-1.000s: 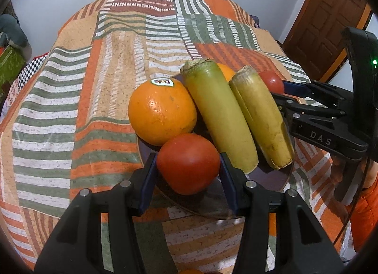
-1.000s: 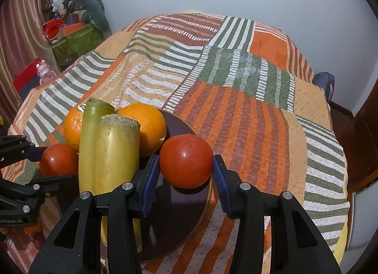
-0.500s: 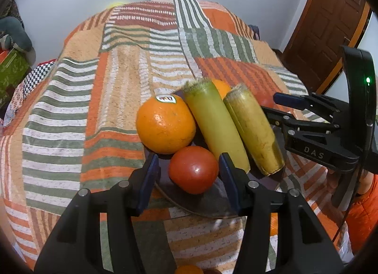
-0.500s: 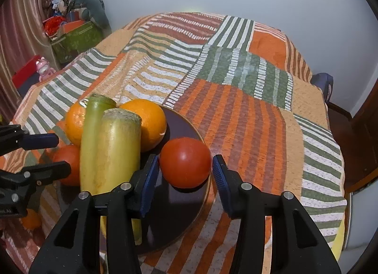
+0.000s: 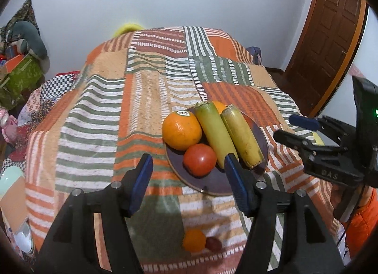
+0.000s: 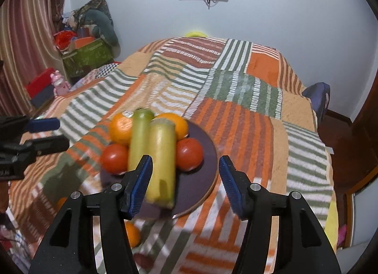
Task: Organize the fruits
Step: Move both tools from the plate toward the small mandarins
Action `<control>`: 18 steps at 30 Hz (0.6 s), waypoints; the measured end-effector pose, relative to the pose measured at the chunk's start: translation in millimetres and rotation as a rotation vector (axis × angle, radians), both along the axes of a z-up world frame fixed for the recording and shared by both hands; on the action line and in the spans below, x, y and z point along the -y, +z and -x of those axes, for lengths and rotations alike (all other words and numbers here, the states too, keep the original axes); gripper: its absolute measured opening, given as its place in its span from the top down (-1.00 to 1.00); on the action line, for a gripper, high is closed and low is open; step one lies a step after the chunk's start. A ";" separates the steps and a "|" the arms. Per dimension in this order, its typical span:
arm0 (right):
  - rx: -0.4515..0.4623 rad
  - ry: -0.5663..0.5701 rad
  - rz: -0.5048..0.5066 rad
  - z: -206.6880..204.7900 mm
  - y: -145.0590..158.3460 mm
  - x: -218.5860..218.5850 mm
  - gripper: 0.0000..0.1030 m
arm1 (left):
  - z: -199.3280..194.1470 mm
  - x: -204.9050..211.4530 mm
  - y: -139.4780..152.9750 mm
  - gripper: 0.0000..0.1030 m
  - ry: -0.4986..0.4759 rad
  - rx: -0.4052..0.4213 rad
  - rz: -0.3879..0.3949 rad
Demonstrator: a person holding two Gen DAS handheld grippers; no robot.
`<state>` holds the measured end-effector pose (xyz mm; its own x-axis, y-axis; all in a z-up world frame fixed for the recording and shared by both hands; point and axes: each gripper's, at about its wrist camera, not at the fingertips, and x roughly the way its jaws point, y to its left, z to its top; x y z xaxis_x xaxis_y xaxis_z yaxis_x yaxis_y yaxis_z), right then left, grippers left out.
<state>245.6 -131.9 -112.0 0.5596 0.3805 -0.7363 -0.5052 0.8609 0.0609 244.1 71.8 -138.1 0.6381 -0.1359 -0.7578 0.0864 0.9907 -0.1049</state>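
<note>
A dark round plate (image 5: 212, 183) (image 6: 209, 155) on the striped bedspread holds two oranges (image 5: 181, 130) (image 6: 121, 128), two long yellow-green fruits (image 5: 216, 135) (image 6: 161, 155) and two tomatoes (image 5: 199, 159) (image 6: 189, 154). My left gripper (image 5: 186, 183) is open and empty, raised above and in front of the plate. My right gripper (image 6: 184, 180) is open and empty, also raised before the plate; it shows at the right of the left wrist view (image 5: 293, 127). The left gripper shows at the left of the right wrist view (image 6: 45, 134).
A small orange (image 5: 194, 240) (image 6: 132, 236) and a small dark red fruit (image 5: 213, 243) lie on the bedspread (image 5: 146, 99) near its front edge. Boxes and clutter (image 6: 82, 54) stand by the far left wall. A wooden door (image 5: 330, 37) is at the right.
Both grippers let go of their tomatoes, opened wide and pulled back and up from the plate. The tomatoes stay on the plate.
</note>
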 end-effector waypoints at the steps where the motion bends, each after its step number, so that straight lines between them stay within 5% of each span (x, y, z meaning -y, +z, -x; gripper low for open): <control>1: -0.002 0.003 -0.002 5.0 -0.3 -0.4 -0.06 | 4.6 -0.8 0.5 -0.23 0.001 -0.002 -0.002; 18: -0.130 0.036 -0.031 61.6 -29.6 -7.0 -0.07 | 61.8 -11.6 -39.9 -0.22 0.043 -0.121 0.006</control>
